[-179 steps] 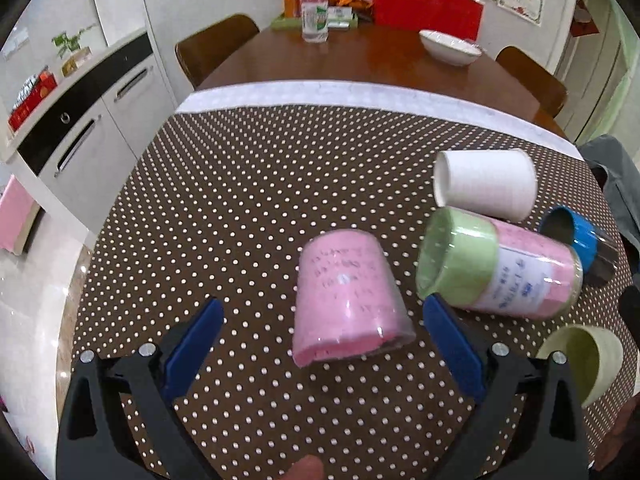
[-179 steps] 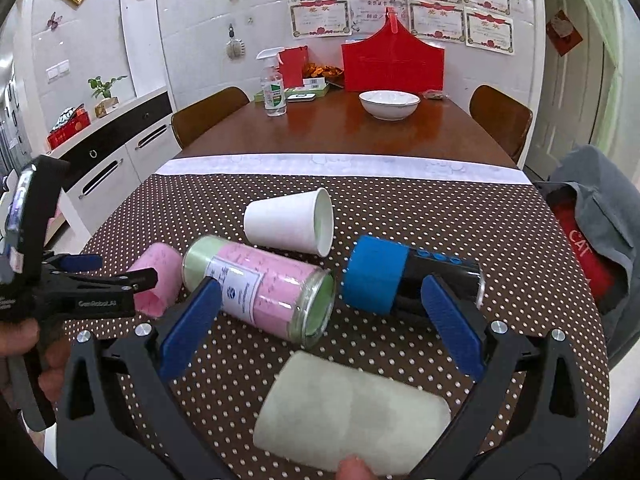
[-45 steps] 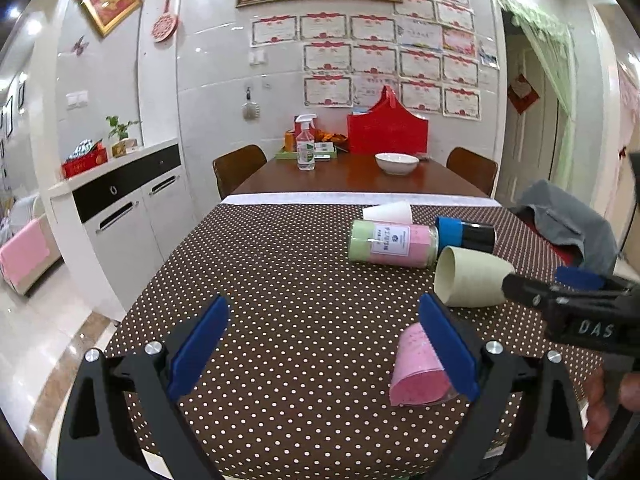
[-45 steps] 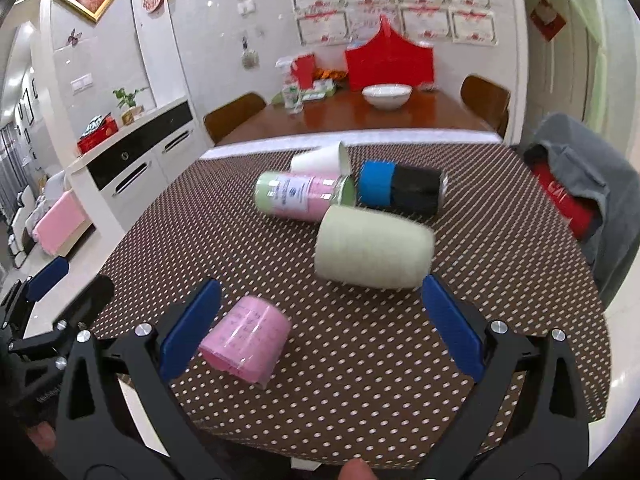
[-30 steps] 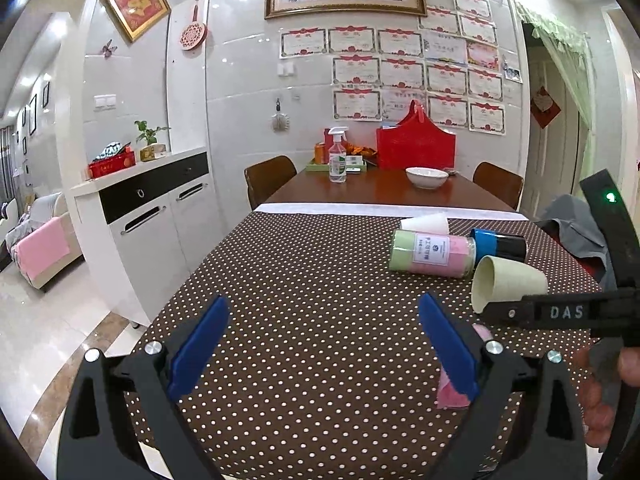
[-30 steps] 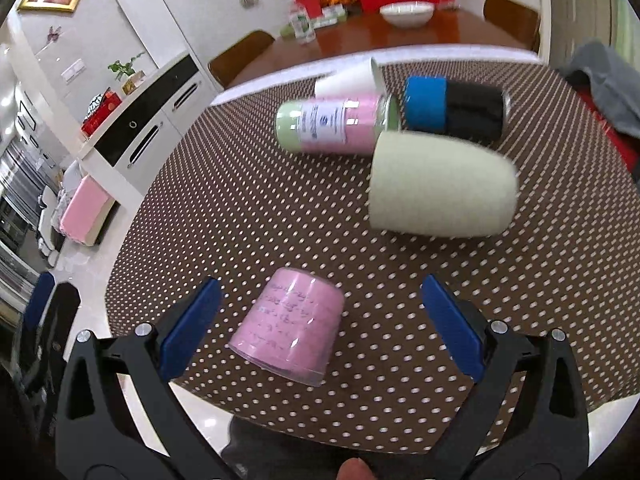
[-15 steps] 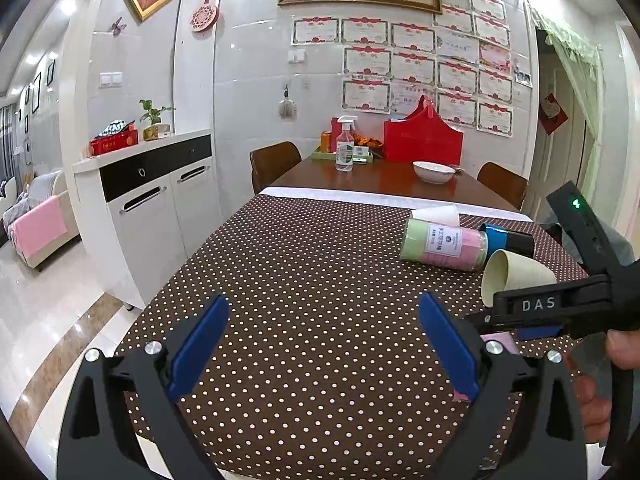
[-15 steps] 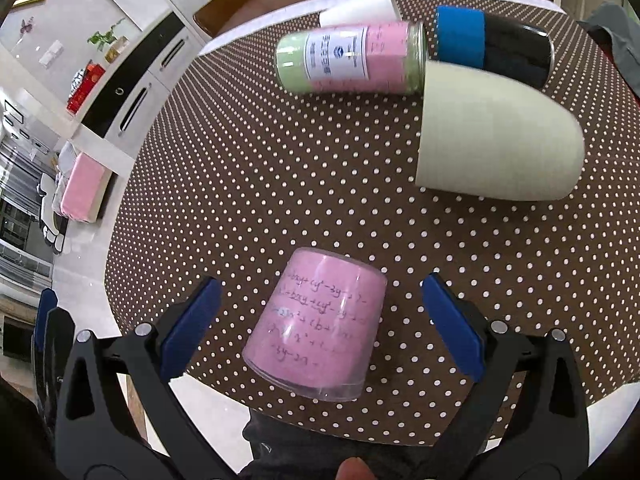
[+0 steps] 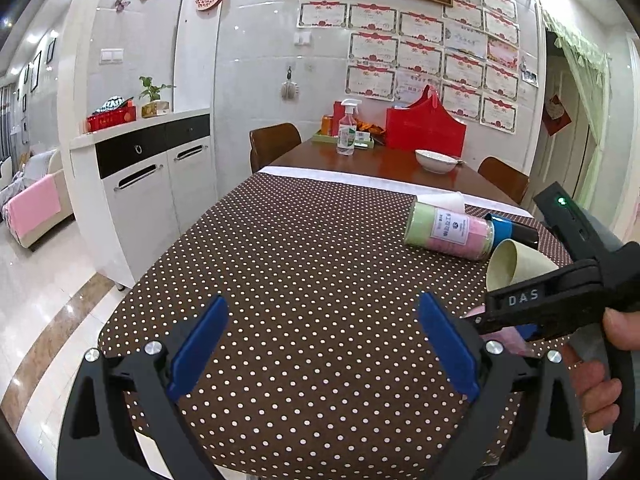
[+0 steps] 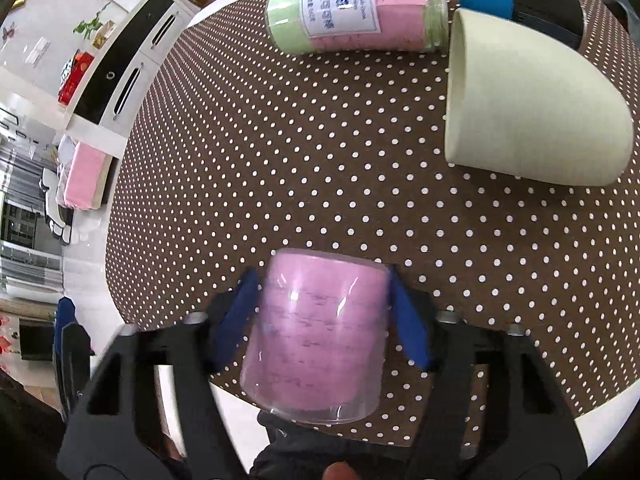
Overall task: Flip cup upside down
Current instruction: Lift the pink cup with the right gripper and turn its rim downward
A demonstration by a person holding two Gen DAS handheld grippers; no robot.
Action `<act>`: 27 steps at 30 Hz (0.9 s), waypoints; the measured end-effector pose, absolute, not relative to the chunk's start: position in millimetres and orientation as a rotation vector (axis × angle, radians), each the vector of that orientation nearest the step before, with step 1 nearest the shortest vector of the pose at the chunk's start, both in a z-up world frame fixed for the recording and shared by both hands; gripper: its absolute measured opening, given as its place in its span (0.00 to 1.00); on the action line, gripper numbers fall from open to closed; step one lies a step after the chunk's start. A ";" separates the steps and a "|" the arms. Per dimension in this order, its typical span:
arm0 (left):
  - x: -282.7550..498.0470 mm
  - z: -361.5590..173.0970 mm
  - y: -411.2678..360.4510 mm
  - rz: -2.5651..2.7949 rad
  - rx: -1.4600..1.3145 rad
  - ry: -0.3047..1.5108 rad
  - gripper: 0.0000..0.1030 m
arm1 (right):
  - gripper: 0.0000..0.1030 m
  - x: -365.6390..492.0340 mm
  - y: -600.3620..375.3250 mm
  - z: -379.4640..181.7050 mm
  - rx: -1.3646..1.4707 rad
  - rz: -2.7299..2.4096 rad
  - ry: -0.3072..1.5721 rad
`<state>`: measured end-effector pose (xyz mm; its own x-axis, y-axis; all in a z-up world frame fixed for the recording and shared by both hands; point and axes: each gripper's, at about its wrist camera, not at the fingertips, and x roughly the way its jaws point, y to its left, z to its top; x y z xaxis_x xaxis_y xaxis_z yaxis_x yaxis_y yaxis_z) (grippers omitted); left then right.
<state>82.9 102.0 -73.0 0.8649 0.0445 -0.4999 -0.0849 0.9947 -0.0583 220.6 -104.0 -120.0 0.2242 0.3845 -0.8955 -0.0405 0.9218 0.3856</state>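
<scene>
Right claw (image 10: 320,320) clamped on translucent pink plastic cup (image 10: 316,340), sitting at polka-dot worktop (image 10: 320,160) front edge, 6 o'clock. Left claw (image 9: 320,348) spread wide, holding nothing.

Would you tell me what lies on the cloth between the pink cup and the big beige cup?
Nothing: the right wrist view shows only bare polka-dot tablecloth between the pink cup and the beige cup.

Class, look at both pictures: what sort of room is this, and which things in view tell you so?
Most likely a home dining room: a brown wooden dining table with wooden chairs, a white cabinet with black drawers, and framed certificates covering the tiled wall.
</scene>
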 end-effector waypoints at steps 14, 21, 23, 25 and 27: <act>76.4 -65.1 87.2 0.064 -0.042 0.510 0.92 | 0.58 202.0 -137.0 -94.4 0.407 0.397 1.121; 74.1 -60.7 72.9 0.061 -0.020 0.507 0.92 | 0.58 159.9 -159.2 -75.2 0.318 0.312 0.705; 72.6 -59.8 70.2 0.063 -0.017 0.503 0.92 | 0.58 148.0 -155.4 -77.8 0.253 0.253 0.593; 72.4 -59.5 68.5 0.064 -0.016 0.505 0.92 | 0.58 136.2 -145.3 -86.8 0.155 0.183 0.480; 72.1 -59.8 67.3 0.067 -0.013 0.508 0.92 | 0.58 131.7 -135.2 -93.4 0.102 0.145 0.424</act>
